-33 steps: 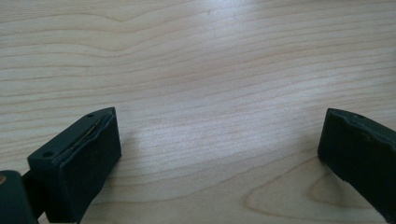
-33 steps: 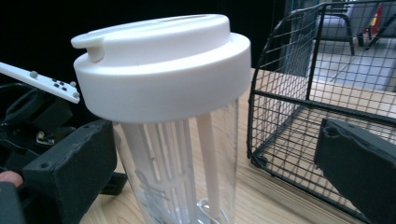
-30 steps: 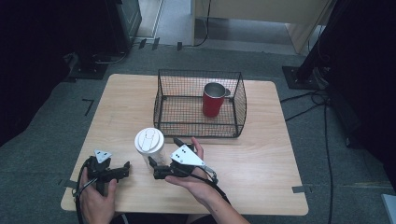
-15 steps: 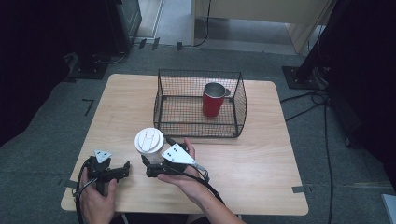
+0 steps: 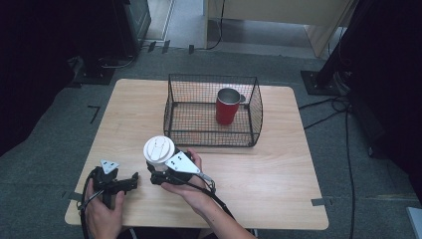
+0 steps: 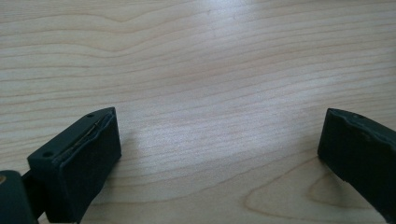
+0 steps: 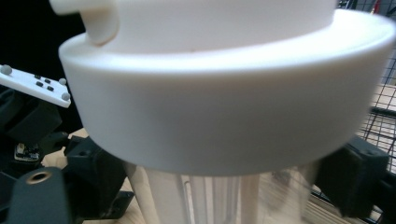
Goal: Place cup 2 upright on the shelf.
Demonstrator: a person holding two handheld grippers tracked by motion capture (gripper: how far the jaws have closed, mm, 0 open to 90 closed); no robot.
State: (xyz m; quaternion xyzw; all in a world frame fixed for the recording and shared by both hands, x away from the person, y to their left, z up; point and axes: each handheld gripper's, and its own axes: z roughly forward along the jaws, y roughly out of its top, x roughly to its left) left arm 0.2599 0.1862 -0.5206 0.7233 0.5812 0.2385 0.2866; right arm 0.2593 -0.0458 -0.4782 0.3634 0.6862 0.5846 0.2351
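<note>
Right gripper [image 5: 155, 175] clamped on a clear plastic cup with a white round lid [image 5: 159, 149]; in the right gripper view the black jaws press the cup's ribbed transparent wall from either side, just under the broad lid [image 7: 224, 112]. High view: the cup stands upright at the tip of this gripper, lid just above the jaws. Whether its base touches the light wooden bench [image 5: 278, 169] cannot be told. A hand [image 5: 191, 184] wraps the gripper body from behind; grey three-cornered plate on top, cable trailing back toward the person.

Left gripper [image 5: 130, 183] sits to the left of the right gripper and near it, apart from the cup, held in the person's other hand [image 5: 102, 211]. Its jaws are spread wide: in the left gripper view [image 6: 219, 154] bare wood grain lies between them, nothing pinched.

Ahead of the right gripper, farther from the person, a black wire mesh basket [image 5: 174, 107] stands on the bench. Inside it, toward its right side, a red metal mug with a silver rim [image 5: 228, 106] stands upright, handle pointing right. Cup and basket are near each other, not touching.
</note>
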